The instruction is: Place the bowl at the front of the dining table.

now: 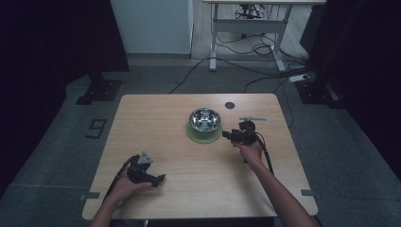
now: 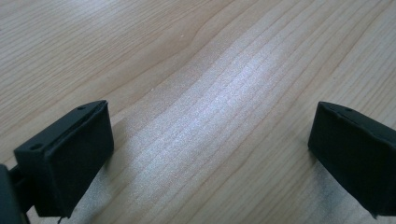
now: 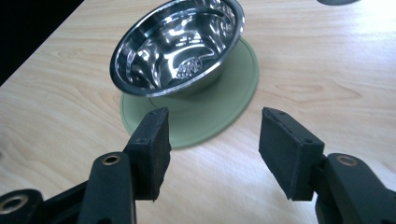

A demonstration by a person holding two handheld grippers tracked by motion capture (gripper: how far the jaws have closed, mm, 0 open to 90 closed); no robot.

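Observation:
A shiny steel bowl (image 1: 204,119) (image 3: 180,44) stands on a round green mat (image 1: 191,134) (image 3: 224,107) at the middle of the wooden table (image 1: 198,184). My right gripper (image 1: 227,135) (image 3: 212,149) sits just right of the mat, pointing at it, open with nothing between its jaws; the mat's edge lies just beyond them. My left gripper (image 1: 160,179) (image 2: 210,154) rests low near the table's front left, open wide over bare wood.
A small dark round disc (image 1: 230,105) lies at the table's far edge, behind the bowl. A second desk's legs (image 1: 213,42) and cables (image 1: 265,47) stand on the floor beyond. Dark panels flank both sides.

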